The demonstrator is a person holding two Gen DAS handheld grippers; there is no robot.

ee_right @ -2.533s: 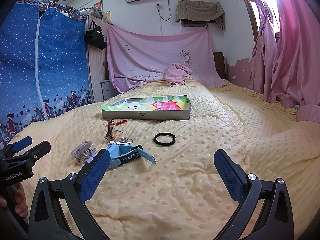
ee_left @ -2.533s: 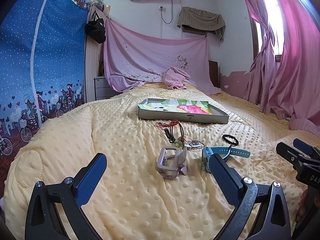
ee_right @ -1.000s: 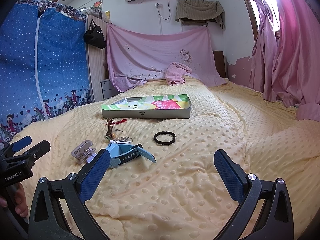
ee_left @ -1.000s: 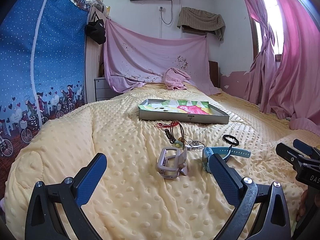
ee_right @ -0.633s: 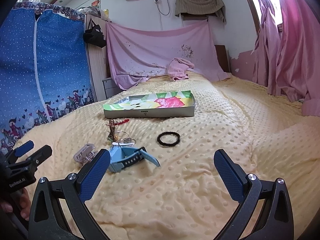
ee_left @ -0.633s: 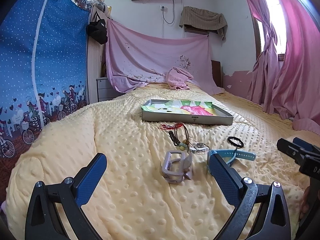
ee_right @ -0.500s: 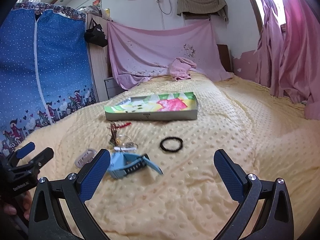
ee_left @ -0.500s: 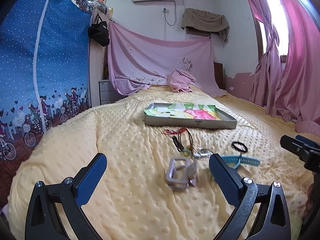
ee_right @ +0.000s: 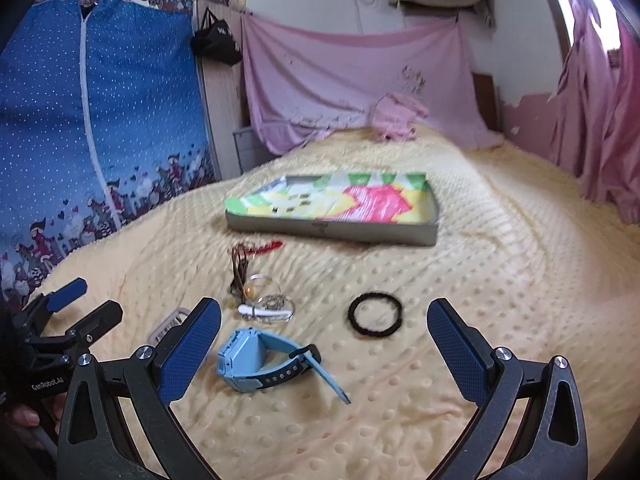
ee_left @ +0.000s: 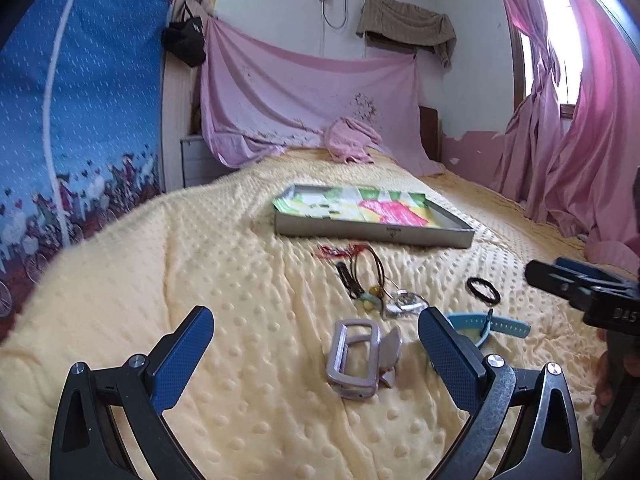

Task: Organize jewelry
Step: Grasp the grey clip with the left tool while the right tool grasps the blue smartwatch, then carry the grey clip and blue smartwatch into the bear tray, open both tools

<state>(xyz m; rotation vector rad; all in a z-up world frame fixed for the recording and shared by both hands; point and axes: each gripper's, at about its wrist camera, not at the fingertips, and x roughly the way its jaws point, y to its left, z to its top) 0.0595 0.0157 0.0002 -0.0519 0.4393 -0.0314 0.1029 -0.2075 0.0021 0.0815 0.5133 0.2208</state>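
So the jewelry is all scattered on a bumpy yellow blanket (ee_right: pixel 460 360) covering the bed, with a shallow grey tray (ee_right: pixel 332 232) sitting at about 12 o'clock from the pile; its inside is lined with a bright green, yellow and pink print and its long side runs left-right across the bed. In the right wrist view the light blue watch (ee_right: pixel 260 360) is lying on its side, boxy face toward 9 o'clock and the loose strap end trailing off toward 4 o'clock, so its long axis goes roughly 10 to 4. A black hair tie (ee_right: pixel 375 314) lies flat as a plain ring at about 1 o'clock from the watch, apart from it. Just past the watch there's a tangle of thin silvery rings (ee_right: pixel 272 304) and a brown cord necklace (ee_right: pixel 240 268) with a red tassel end, the cord stretched toward the tray, 12 to 6. In the left wrist view a pale mauve hair claw clip (ee_left: pixel 360 354) lies open-frame up, long axis about 12 to 6, near the inside of the right-hand finger. The left gripper (ee_left: pixel 316 356) has its tongs wide apart with nothing pinched. The right gripper (ee_right: pixel 324 348) is also spread with nothing pinched, tongs just eased in a touch, watch lying between them but untouched.
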